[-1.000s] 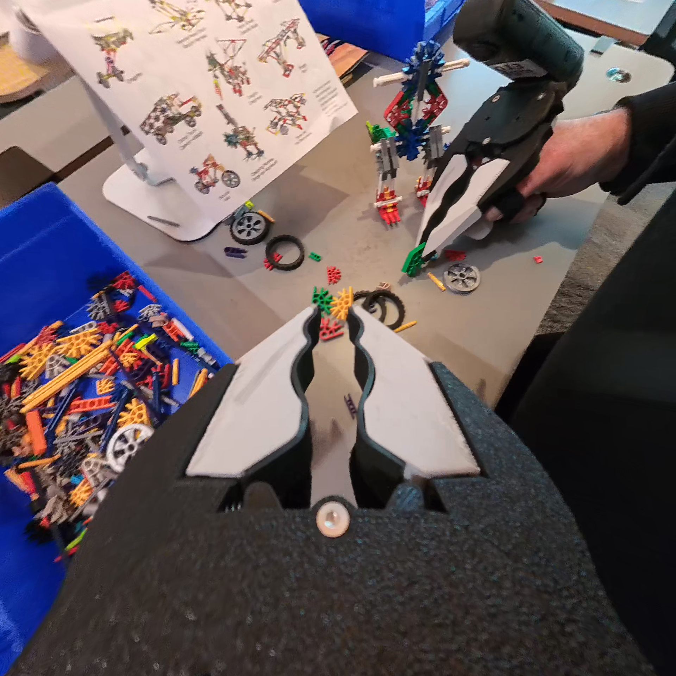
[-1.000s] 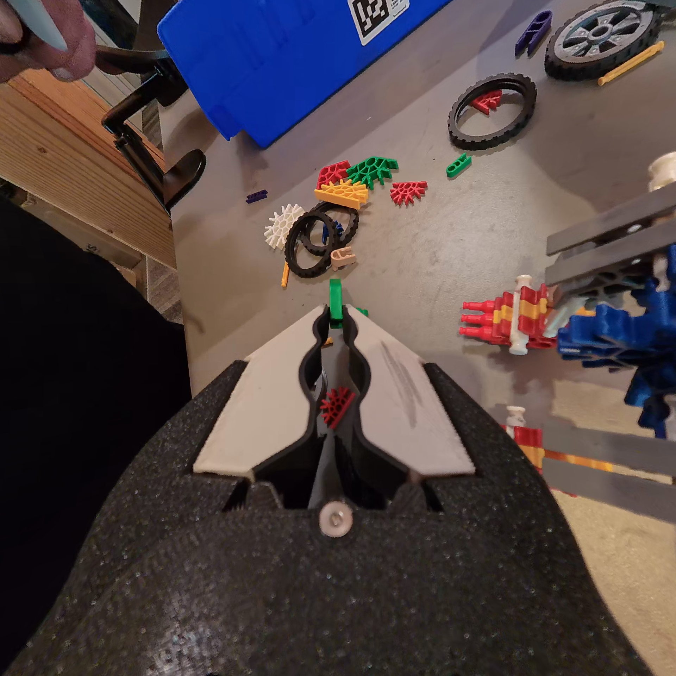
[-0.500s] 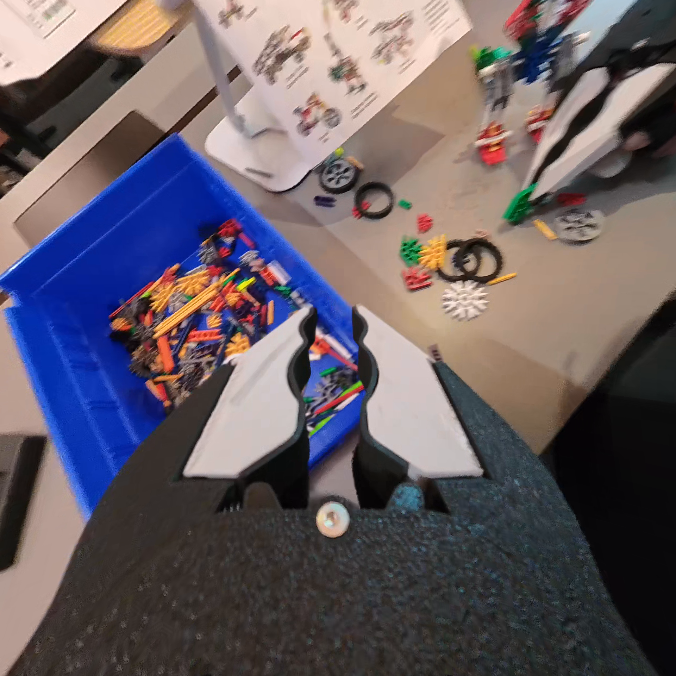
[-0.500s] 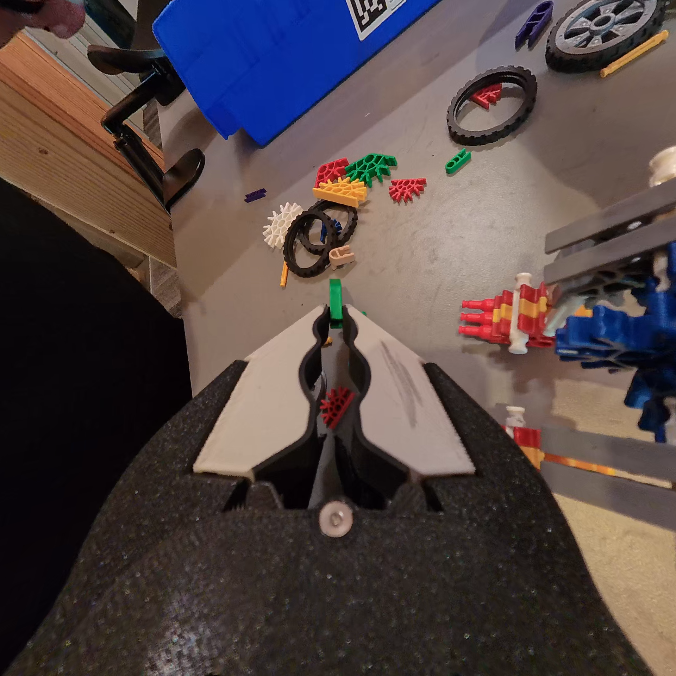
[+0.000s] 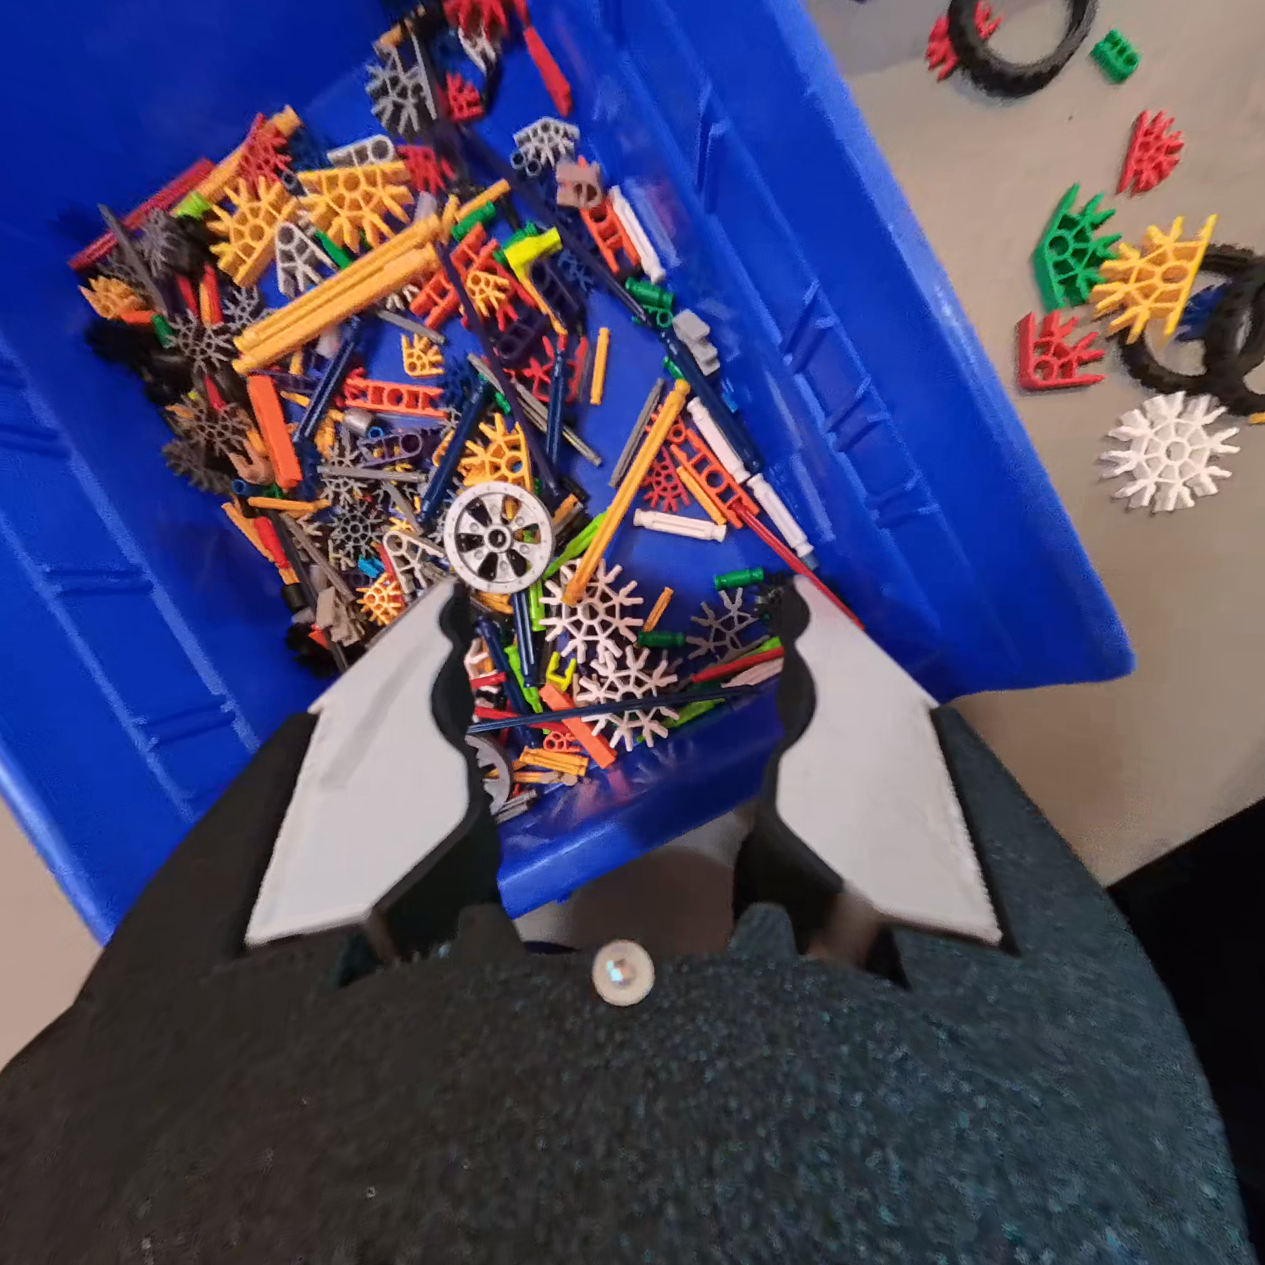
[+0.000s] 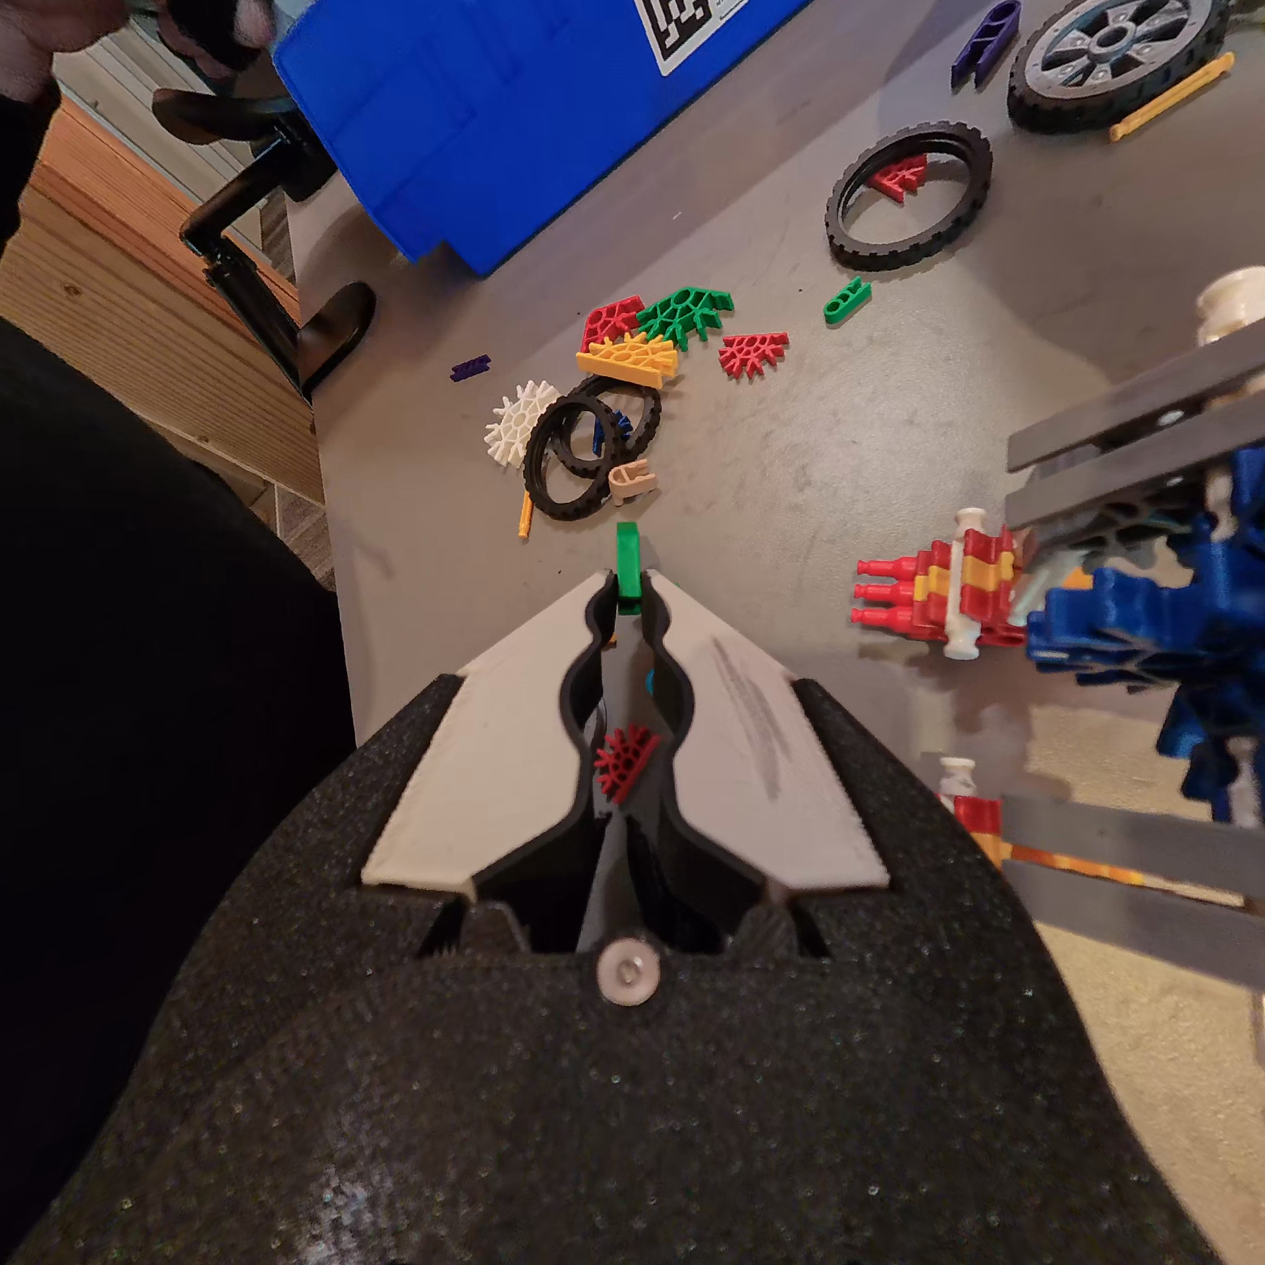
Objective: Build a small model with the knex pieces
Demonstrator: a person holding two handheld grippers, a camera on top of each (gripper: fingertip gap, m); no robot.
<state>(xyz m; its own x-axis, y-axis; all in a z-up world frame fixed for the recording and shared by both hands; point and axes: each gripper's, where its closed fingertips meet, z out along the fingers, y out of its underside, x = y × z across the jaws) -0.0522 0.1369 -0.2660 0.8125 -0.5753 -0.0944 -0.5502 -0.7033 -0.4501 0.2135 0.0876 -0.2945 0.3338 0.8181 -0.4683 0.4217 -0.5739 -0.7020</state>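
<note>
My left gripper (image 5: pixel 619 595) is open wide and empty, hovering over the near end of a blue bin (image 5: pixel 855 356) full of mixed construction-toy rods and connectors. A grey spoked wheel hub (image 5: pixel 498 535) and white snowflake connectors (image 5: pixel 594 612) lie just beyond its fingertips. My right gripper (image 6: pixel 628 578) is shut on a small green connector piece (image 6: pixel 627 558) and holds it just above the grey table (image 6: pixel 753 479). A red connector (image 6: pixel 621 760) lies on the table beneath its fingers. The built blue, red and grey model (image 6: pixel 1129 616) stands to its right.
Loose pieces lie ahead of the right gripper: two black tyres (image 6: pixel 582 445), a white snowflake (image 6: pixel 513 424), yellow, green and red connectors (image 6: pixel 650 335), a larger tyre ring (image 6: pixel 907 198) and a wheel (image 6: pixel 1109 61). The blue bin's outer side (image 6: pixel 520 116) stands beyond. The table edge runs on the left. The left tips stand about 4 cm off the grey spoked wheel hub (image 5: pixel 498 535).
My left gripper has swung left from the loose pieces on the table to over the blue bin, dropped closer to the parts and opened wide. The right gripper has stayed put, still shut on the green piece.
</note>
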